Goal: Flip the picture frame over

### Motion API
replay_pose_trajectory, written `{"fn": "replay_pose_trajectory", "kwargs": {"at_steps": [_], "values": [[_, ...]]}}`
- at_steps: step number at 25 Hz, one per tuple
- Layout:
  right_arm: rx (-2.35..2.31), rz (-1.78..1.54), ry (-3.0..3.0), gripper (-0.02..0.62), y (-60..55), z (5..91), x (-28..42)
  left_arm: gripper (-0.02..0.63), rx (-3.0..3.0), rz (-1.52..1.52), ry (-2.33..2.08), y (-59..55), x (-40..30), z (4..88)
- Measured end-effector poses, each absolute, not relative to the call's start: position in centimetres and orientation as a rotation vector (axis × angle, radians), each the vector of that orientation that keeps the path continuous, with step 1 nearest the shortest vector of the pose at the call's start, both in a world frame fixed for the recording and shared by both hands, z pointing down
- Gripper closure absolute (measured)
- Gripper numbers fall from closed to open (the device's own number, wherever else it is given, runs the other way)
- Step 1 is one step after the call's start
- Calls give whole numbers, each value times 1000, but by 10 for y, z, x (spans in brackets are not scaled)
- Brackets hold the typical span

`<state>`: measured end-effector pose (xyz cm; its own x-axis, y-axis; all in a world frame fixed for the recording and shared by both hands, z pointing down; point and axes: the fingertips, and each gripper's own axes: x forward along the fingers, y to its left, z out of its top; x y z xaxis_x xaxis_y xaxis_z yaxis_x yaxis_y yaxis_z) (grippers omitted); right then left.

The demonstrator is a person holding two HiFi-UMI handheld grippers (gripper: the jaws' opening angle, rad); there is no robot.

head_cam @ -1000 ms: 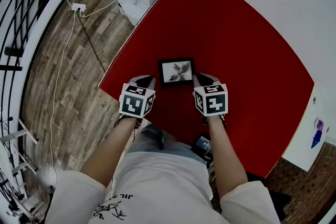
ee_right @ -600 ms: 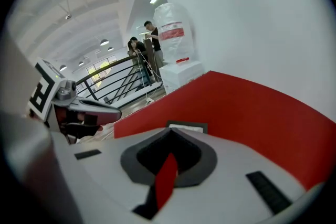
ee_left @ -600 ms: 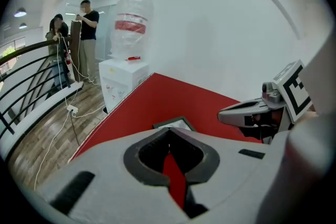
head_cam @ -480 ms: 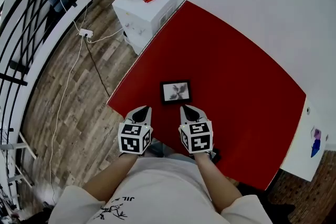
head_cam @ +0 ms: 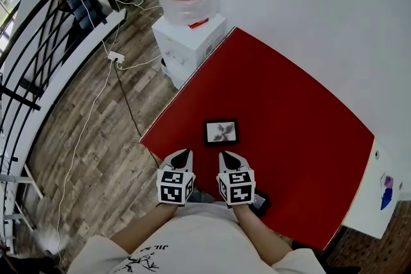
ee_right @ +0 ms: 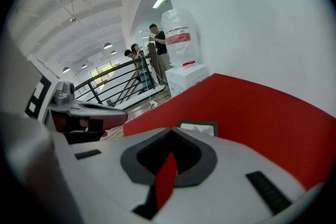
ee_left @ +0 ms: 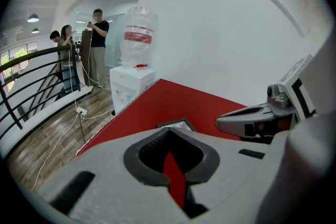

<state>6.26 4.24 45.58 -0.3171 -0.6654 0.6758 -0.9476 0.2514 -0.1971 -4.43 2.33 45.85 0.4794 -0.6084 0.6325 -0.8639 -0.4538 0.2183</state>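
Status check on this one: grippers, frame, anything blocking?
Left gripper and right gripper shut, empty, short of the picture frame. Frame flat on red table, picture side up. Nothing blocking it.

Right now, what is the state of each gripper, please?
Left gripper: closed, holding nothing.
Right gripper: closed, holding nothing.

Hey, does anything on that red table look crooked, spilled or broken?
Nothing stands out. The frame lies flat, picture side up, on the table, with no visible damage or spill. A small dark thing by the near edge is too small to identify.
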Motion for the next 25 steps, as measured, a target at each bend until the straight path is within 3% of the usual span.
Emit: {"fn": "replay_pose_trajectory", "kwargs": {"at_steps": [25], "values": [[1465, 791, -2067, 591, 47, 458, 63, 600, 2250, 656, -1167, 32, -33, 458]]}}
